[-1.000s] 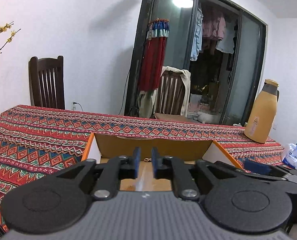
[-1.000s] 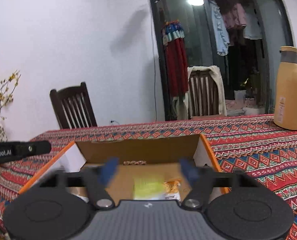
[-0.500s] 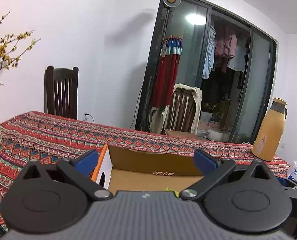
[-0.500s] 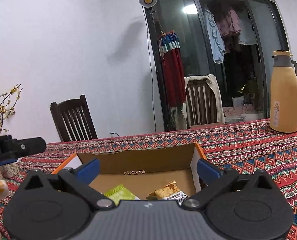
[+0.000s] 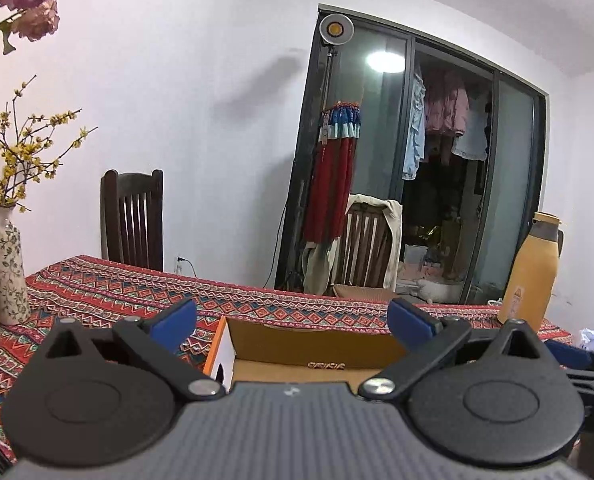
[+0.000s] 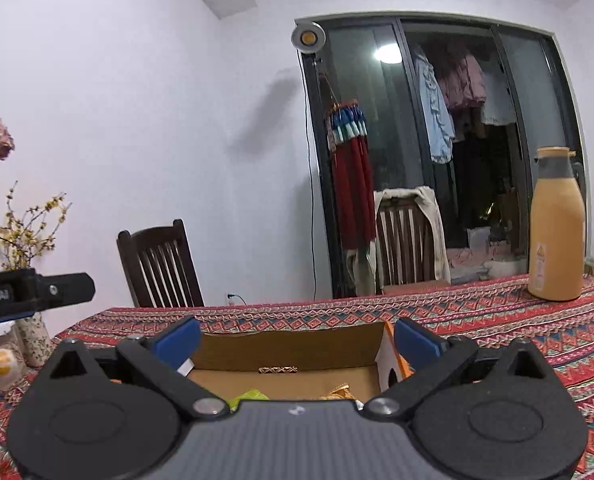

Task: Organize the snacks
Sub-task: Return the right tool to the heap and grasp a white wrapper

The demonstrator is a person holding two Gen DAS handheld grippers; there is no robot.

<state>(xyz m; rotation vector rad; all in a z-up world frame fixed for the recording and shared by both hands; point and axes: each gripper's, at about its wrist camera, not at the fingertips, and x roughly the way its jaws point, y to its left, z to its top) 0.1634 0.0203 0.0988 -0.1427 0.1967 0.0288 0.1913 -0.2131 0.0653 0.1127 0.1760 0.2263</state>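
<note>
Cardboard box (image 6: 289, 360) sits open on the patterned counter (image 6: 497, 328) with a green packet (image 6: 249, 396) and an orange packet (image 6: 339, 392) inside, so left tongs (image 5: 293, 320) and right tongs (image 6: 297, 338), both spread wide and empty, should judge whatever snack remains before reaching.

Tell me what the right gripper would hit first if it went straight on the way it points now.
Probably the cardboard box: the right gripper, jaws open and empty, points slightly down at its far wall. Depth is unclear, so it might clear the rim and meet the patterned tablecloth beyond.
</note>
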